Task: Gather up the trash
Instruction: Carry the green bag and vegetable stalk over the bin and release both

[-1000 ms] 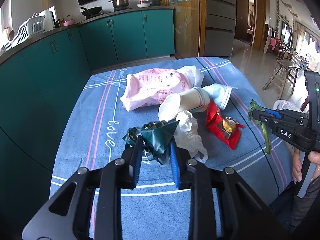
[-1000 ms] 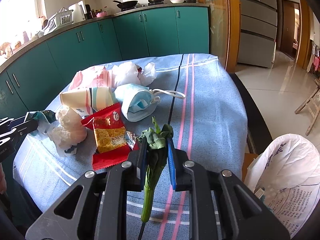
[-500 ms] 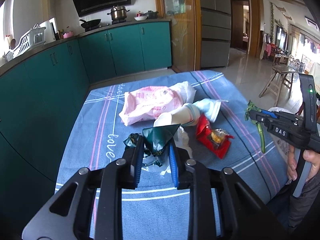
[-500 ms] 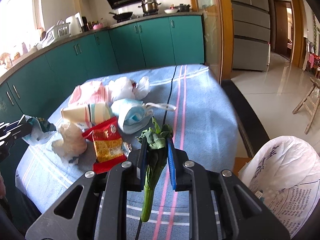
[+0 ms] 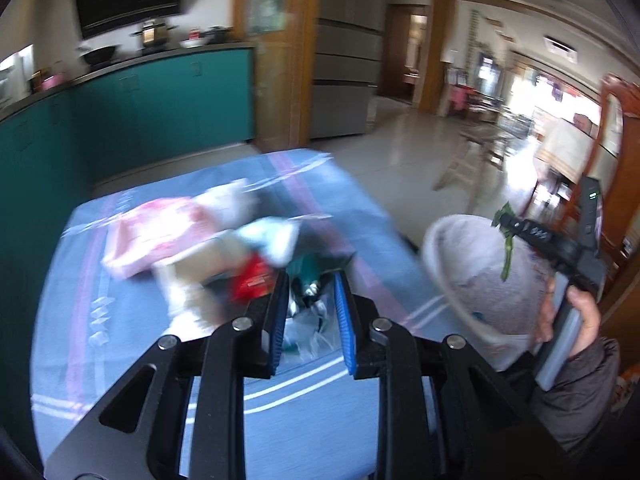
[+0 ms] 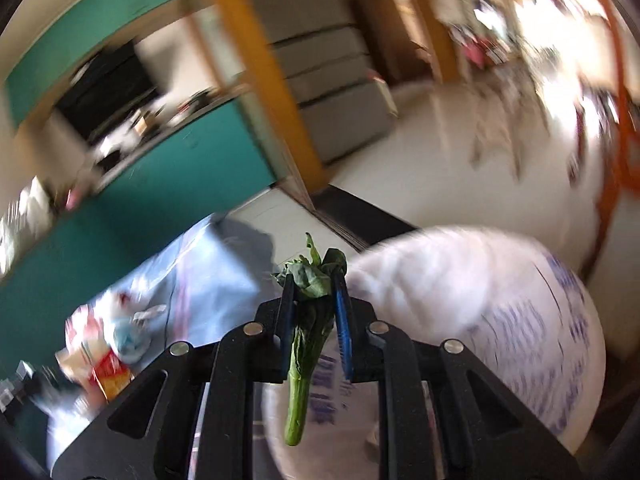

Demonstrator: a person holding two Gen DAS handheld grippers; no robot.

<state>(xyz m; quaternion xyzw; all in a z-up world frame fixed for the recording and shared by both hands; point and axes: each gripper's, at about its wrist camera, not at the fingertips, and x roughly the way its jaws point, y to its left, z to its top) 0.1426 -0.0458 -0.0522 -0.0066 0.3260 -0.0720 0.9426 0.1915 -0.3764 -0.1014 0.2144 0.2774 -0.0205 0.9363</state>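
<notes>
My left gripper (image 5: 310, 284) is shut on a crumpled dark green wrapper (image 5: 310, 270) with clear plastic hanging below it, held above the blue tablecloth (image 5: 132, 360). My right gripper (image 6: 314, 284) is shut on a limp green vegetable stalk (image 6: 306, 344), whose stem hangs down over the white trash bag (image 6: 500, 320). In the left wrist view the right gripper (image 5: 506, 226) hangs over the same white bag (image 5: 480, 276) with the stalk (image 5: 507, 256) dangling. Left on the table, blurred, are a pink bag (image 5: 156, 236), a paper cup (image 5: 208, 260), a face mask (image 5: 272, 236) and a red snack packet (image 5: 252, 284).
Teal kitchen cabinets (image 5: 160, 108) run behind the table, with a stove and pots on top. A grey fridge (image 5: 344, 80) and wooden door frame stand beyond. A person's hand and dark sleeve (image 5: 576, 360) hold the right gripper at the table's right side, by the bag.
Both views have swung right and blurred. The right gripper carried the stalk off the table to above the white bag and rolled. The left gripper lifted the green wrapper and moved right.
</notes>
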